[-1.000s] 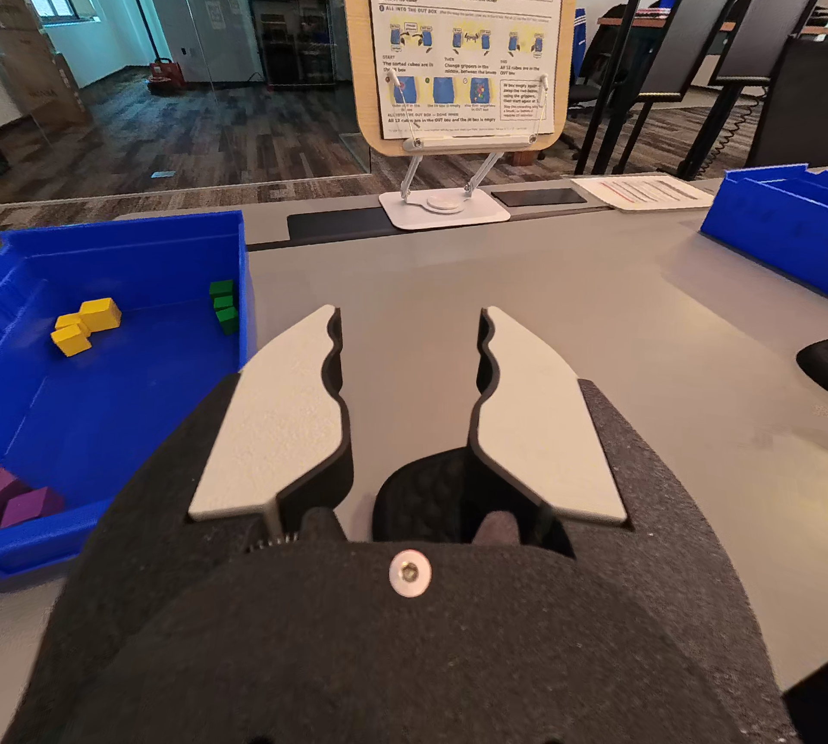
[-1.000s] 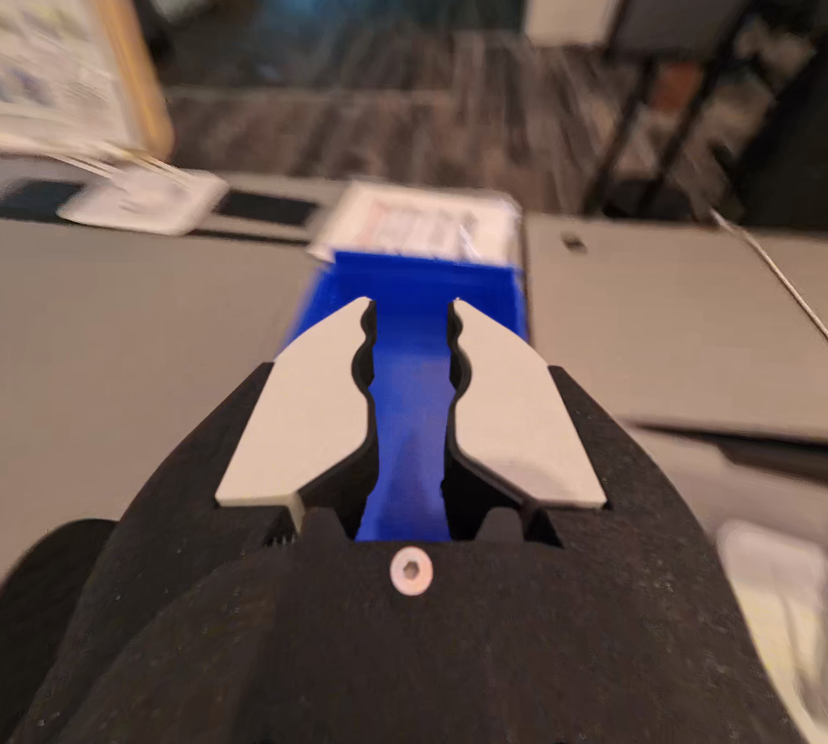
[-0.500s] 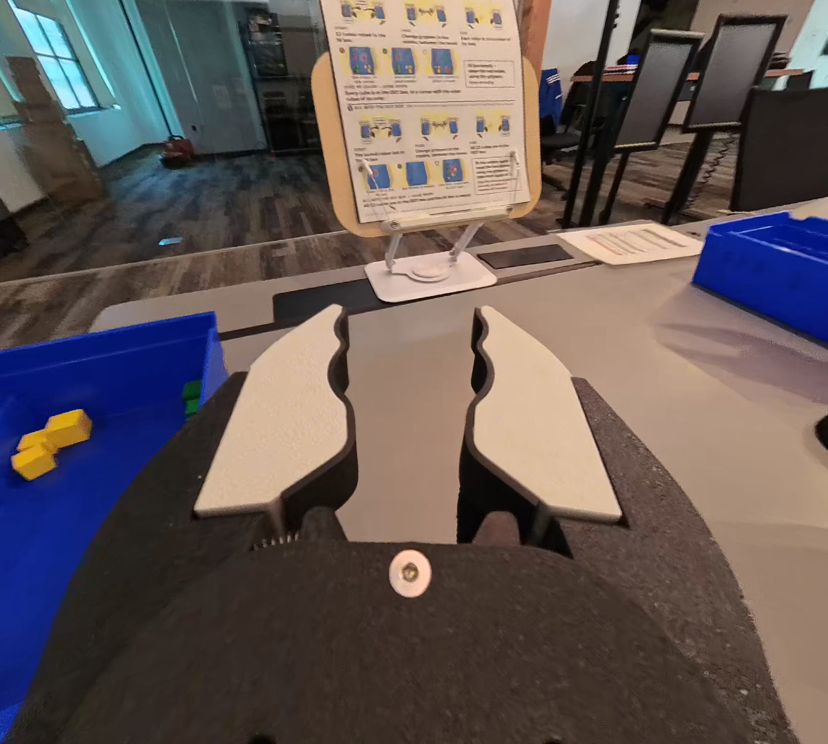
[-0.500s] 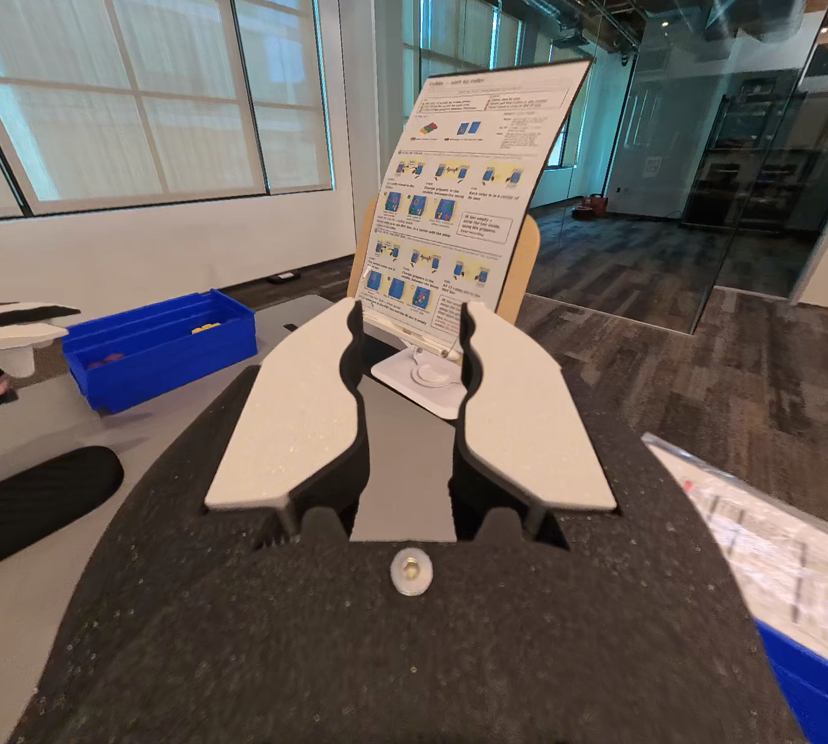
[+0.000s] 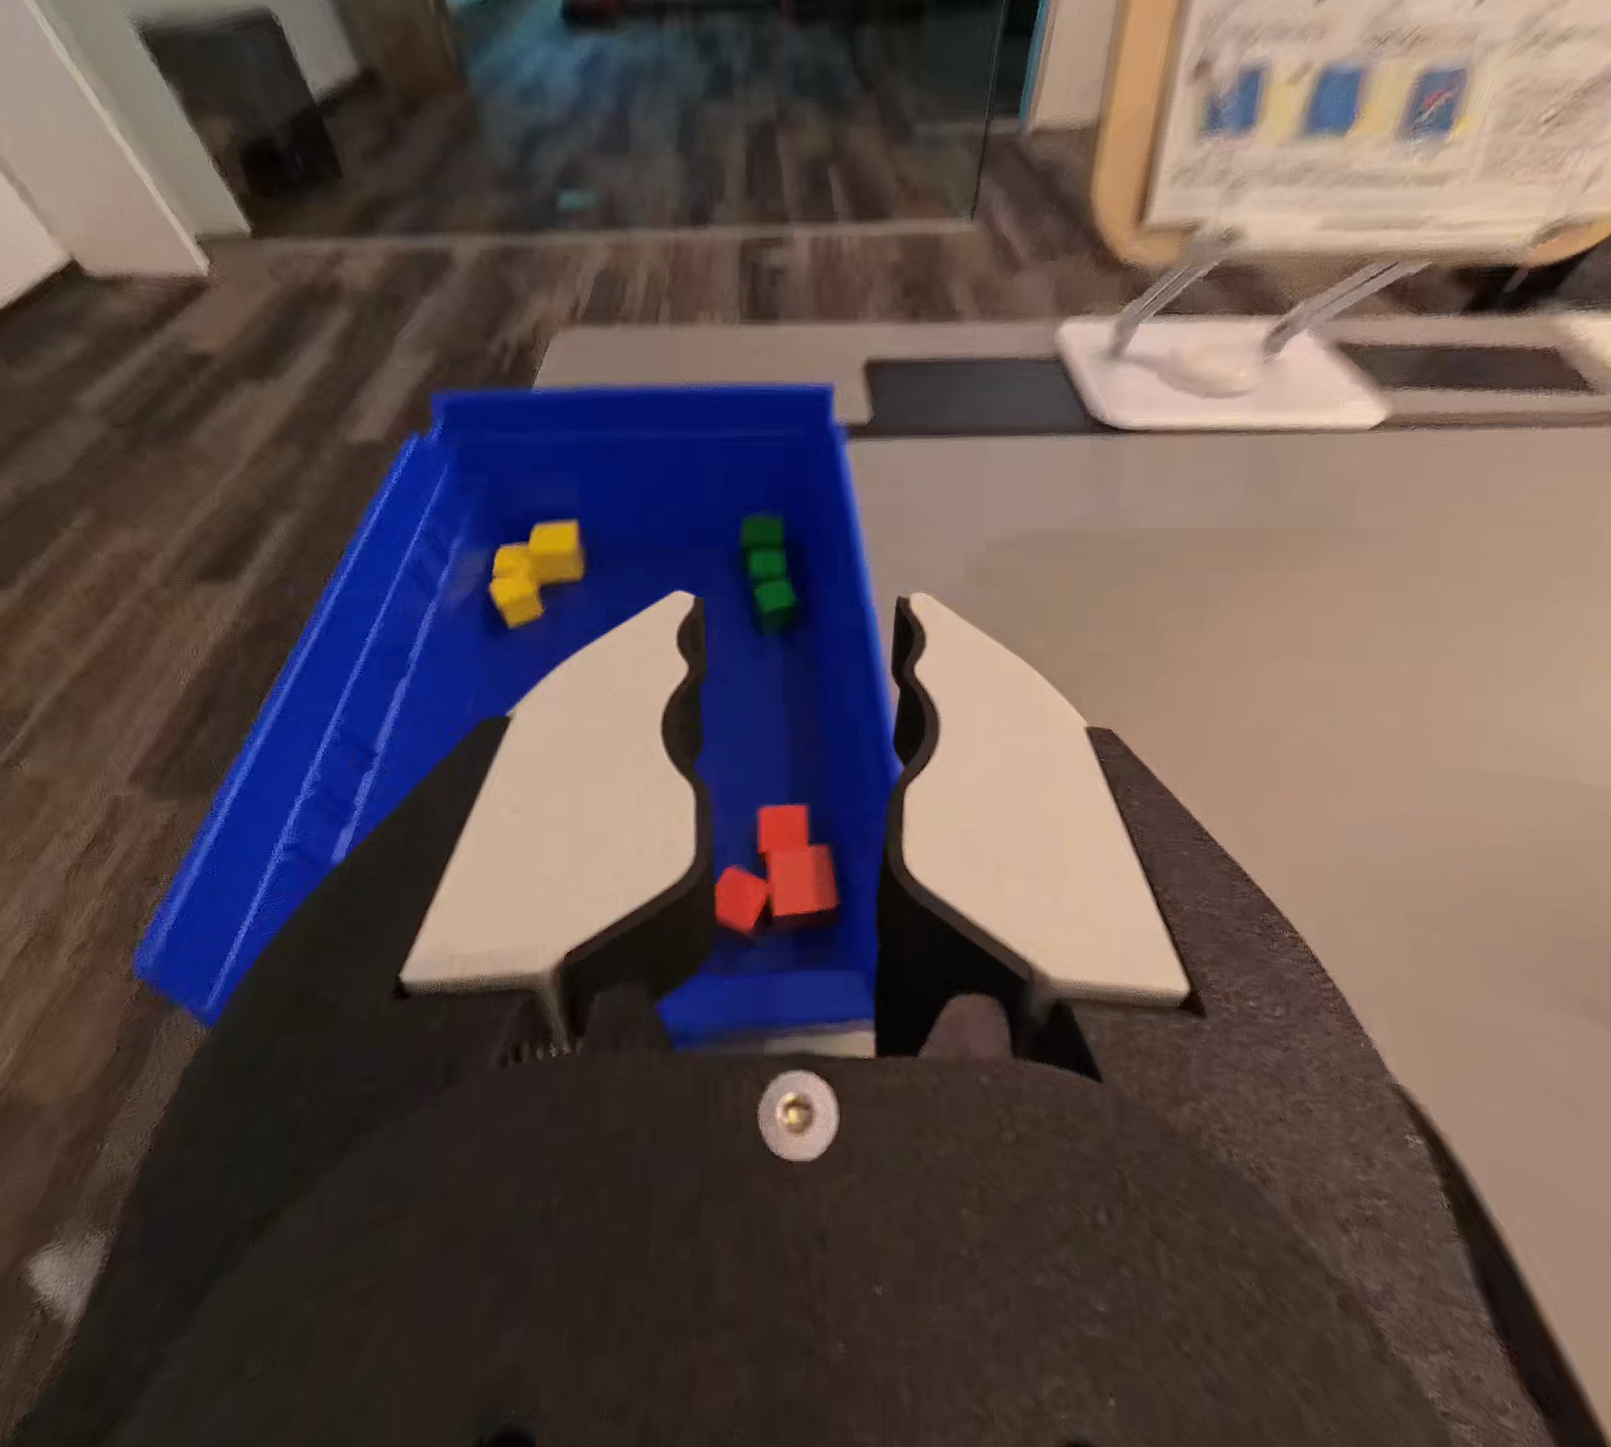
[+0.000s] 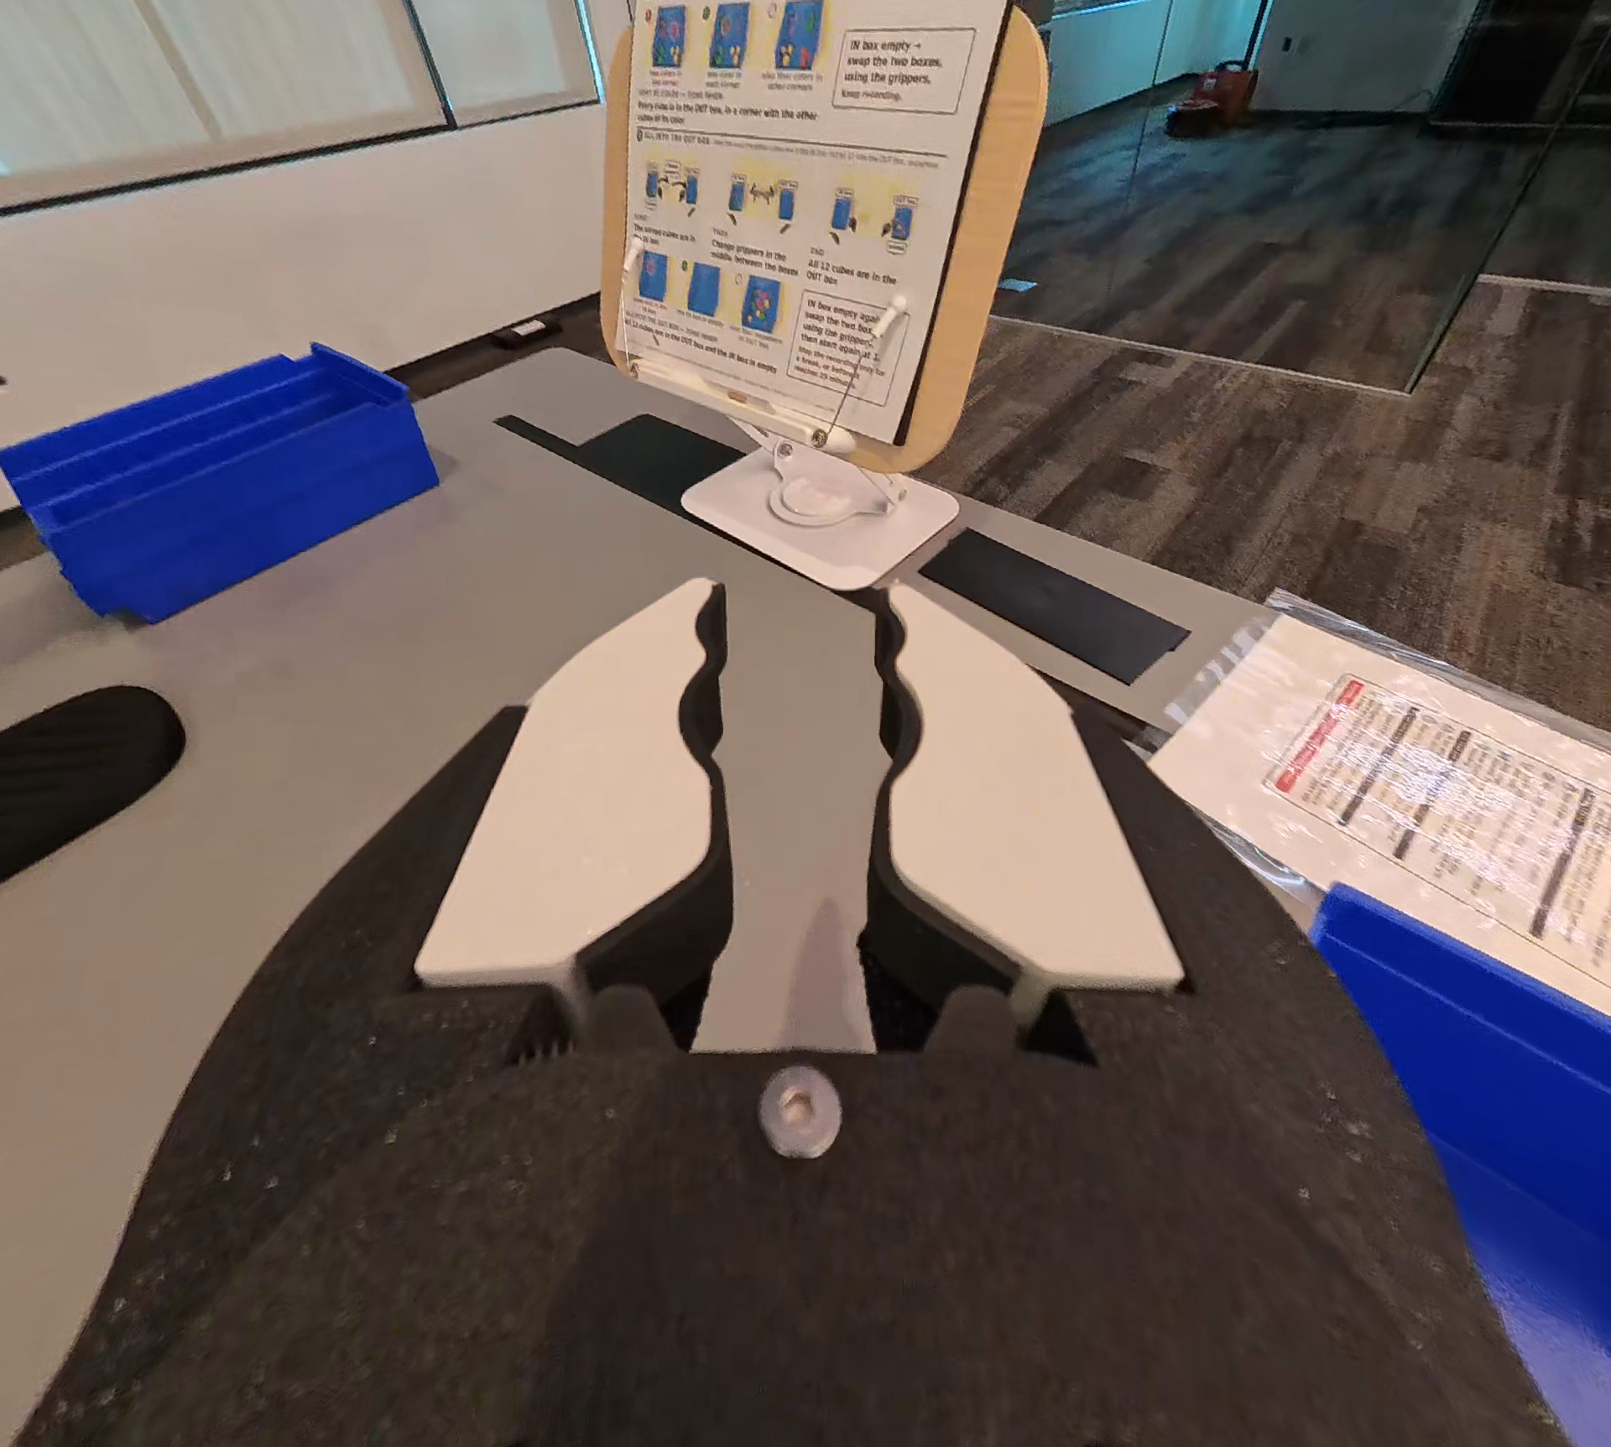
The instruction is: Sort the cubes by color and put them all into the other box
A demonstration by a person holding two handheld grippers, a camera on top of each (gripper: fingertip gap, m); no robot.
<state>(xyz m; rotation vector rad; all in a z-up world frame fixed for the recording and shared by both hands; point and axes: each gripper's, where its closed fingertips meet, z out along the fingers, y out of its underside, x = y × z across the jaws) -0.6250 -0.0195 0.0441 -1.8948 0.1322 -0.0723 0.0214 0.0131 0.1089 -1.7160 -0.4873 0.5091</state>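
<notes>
In the left wrist view a blue box (image 5: 410,560) sits at the table's left edge. It holds yellow cubes (image 5: 536,573) at its far left, green cubes (image 5: 767,573) at its far right and red cubes (image 5: 780,873) at its near right. My left gripper (image 5: 795,608) is open and empty above the box's near right part. My right gripper (image 6: 800,599) is open and empty above the bare table. The same box shows far left in the right wrist view (image 6: 218,464). A second blue box (image 6: 1482,1056) is at the lower right there.
An instruction sheet on a white stand (image 6: 819,516) stands at the table's back edge. A laminated sheet (image 6: 1412,778) lies beside the second box. A black part of the other gripper (image 6: 78,760) shows at the left. The floor drops off left of the first box.
My left gripper has swung left and tilted down over the box with the cubes. My right gripper has dipped a little toward the table, still facing the instruction stand.
</notes>
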